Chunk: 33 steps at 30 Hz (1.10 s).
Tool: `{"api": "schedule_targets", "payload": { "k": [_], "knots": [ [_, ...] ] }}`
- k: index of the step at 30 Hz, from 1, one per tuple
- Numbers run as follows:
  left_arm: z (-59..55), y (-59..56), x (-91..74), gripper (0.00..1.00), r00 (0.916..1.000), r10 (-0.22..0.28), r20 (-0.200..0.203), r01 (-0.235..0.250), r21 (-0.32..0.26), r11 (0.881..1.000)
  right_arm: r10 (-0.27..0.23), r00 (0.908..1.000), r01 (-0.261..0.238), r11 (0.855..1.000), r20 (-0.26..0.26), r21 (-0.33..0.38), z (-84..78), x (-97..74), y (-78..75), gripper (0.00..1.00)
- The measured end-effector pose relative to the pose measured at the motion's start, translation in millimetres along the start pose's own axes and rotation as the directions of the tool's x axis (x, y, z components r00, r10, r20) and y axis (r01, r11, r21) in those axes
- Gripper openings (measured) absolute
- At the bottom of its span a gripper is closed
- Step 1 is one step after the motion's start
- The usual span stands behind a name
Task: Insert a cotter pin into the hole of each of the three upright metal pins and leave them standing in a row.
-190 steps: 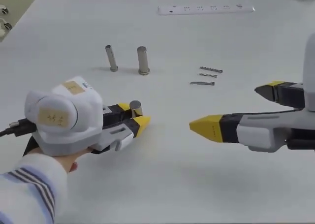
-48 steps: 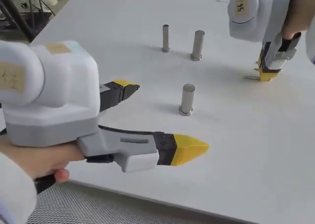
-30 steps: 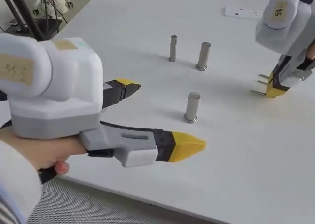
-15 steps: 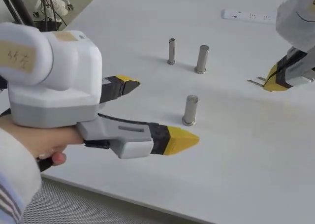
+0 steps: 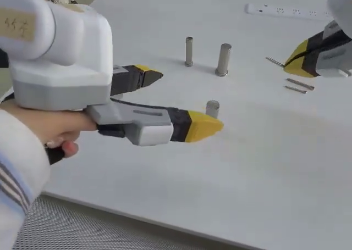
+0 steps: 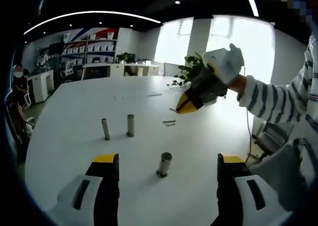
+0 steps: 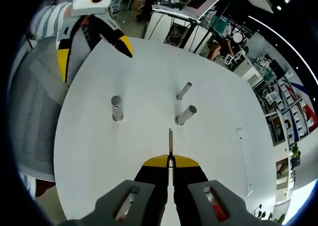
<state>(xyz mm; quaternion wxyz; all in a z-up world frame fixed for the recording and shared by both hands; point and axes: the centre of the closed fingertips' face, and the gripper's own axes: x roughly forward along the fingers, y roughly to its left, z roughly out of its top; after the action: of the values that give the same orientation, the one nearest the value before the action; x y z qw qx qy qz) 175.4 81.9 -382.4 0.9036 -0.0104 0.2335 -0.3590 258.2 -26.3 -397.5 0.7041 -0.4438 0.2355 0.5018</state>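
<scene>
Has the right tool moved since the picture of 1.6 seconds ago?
Yes. The right tool, shut on a cotter pin, has lifted off the table, up from the two cotter pins lying there.

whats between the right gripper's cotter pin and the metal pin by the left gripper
Nothing: in the right gripper view, bare table runs from the held cotter pin to that metal pin.
</scene>
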Motion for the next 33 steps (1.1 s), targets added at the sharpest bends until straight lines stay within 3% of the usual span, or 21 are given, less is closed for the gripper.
{"api": "schedule_targets", "payload": {
  "k": [9, 12, 16, 20, 25, 33],
  "knots": [
    [14.7, 0.3, 2.8, 0.63, 0.9984, -0.043, 0.038, 0.045, -0.060, 0.997, -0.108, 0.9891, 0.112, 0.993, 0.100, -0.030, 22.8, -10.0, -6.0, 0.00],
    [19.0, -2.0, 5.6, 0.62, 0.9972, -0.060, 0.045, 0.064, -0.086, 0.994, -0.143, 0.9782, 0.146, 0.989, 0.151, -0.009, 31.9, -14.5, -1.1, 0.00],
    [26.2, -9.7, 8.2, 0.57, 0.9940, -0.089, 0.064, 0.095, -0.108, 0.990, -0.157, 0.9702, 0.161, 0.987, 0.184, -0.003, 37.7, -15.6, 10.9, 0.00],
    [32.4, -15.1, 12.4, 0.50, 0.9905, -0.119, 0.068, 0.126, -0.111, 0.986, -0.204, 0.9514, 0.206, 0.979, 0.231, 0.016, 46.0, -19.7, 15.3, 0.00],
    [38.2, -18.5, 17.6, 0.43, 0.9869, -0.148, 0.065, 0.155, -0.118, 0.981, -0.228, 0.9402, 0.230, 0.973, 0.253, 0.021, 49.5, -20.6, 20.2, 0.00],
    [38.1, -22.9, 23.7, 0.38, 0.9837, -0.178, 0.026, 0.180, -0.108, 0.978, -0.196, 0.9460, 0.203, 0.979, 0.258, 0.001, 56.3, -15.8, 38.5, 0.00]
  ]
}}
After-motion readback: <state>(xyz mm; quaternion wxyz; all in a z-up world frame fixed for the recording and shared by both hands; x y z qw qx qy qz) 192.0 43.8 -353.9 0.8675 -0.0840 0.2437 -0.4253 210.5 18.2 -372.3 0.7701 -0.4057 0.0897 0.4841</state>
